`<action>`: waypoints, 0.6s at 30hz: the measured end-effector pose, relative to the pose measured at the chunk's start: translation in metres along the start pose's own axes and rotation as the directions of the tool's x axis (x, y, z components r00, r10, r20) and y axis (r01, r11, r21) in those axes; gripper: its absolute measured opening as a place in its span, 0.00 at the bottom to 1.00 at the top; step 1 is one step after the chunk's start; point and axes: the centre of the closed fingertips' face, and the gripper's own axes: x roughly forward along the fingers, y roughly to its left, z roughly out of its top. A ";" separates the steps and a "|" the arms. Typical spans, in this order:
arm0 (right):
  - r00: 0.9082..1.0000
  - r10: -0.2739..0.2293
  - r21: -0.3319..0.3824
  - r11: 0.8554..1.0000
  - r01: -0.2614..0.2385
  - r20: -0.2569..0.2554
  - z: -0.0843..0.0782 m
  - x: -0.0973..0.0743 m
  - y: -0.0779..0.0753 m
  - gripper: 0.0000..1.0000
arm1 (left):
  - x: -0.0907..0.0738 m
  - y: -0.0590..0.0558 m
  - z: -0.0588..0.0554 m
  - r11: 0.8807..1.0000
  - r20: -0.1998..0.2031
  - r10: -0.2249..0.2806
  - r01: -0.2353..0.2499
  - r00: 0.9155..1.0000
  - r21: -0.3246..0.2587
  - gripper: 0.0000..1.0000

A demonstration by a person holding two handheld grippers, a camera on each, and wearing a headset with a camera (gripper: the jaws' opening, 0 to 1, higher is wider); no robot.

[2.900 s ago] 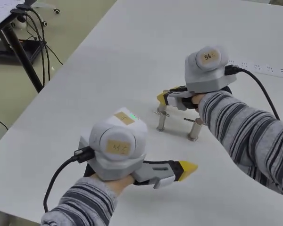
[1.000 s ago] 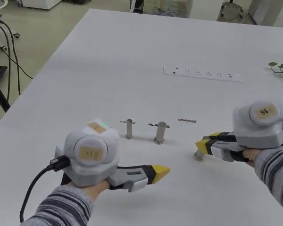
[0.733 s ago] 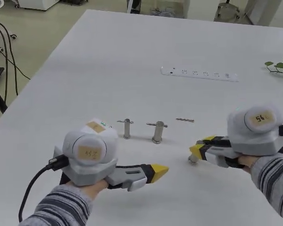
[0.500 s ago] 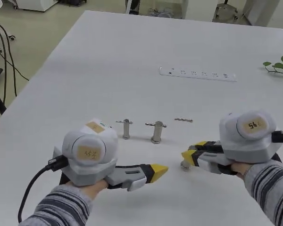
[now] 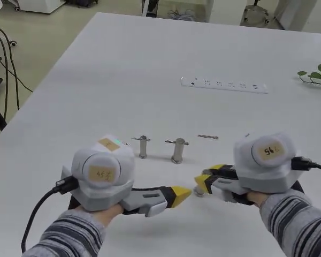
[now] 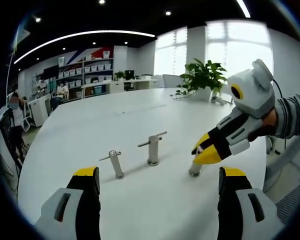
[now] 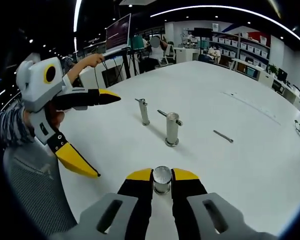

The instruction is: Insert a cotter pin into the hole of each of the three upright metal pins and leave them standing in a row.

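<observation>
White table (image 5: 150,64): right gripper (image 5: 203,183) pinches the bare third pin (image 7: 162,180) upright, at 4 o'clock of the two fitted pins (image 5: 177,151). Left gripper (image 6: 158,172) has its jaws spread, empty. Likely step: standing it in the row. Next, fetch the loose cotter pin (image 5: 207,137) at its 12 o'clock.

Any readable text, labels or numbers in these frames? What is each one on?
Right sticker, on the right gripper: two digits, the first looks like "5", the second is too blurred to read.
Left sticker, on the left gripper: two digits, too blurred to read.
Power strip: markings too small to read.
Monitor: screen text too small to read.
</observation>
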 end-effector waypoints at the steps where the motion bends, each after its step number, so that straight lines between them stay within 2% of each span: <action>1: 1.000 -0.002 0.001 1.000 0.002 0.001 0.000 0.000 0.000 0.09 | 0.000 -0.001 0.000 1.000 -0.002 -0.001 0.001 1.000 0.003 0.98; 7: 1.000 -0.030 -0.007 1.000 0.030 -0.003 -0.002 0.000 0.004 0.09 | 0.002 -0.003 -0.001 1.000 -0.007 -0.006 0.006 1.000 0.019 0.98; 11: 0.998 -0.065 0.058 0.996 0.065 0.005 -0.002 0.000 0.002 0.09 | 0.002 -0.004 -0.001 1.000 -0.006 -0.007 0.007 1.000 0.022 0.98; 18: 0.997 -0.074 0.082 0.994 0.073 0.013 -0.004 0.000 0.003 0.10 | 0.002 -0.004 -0.002 1.000 -0.013 -0.008 0.008 1.000 0.024 0.98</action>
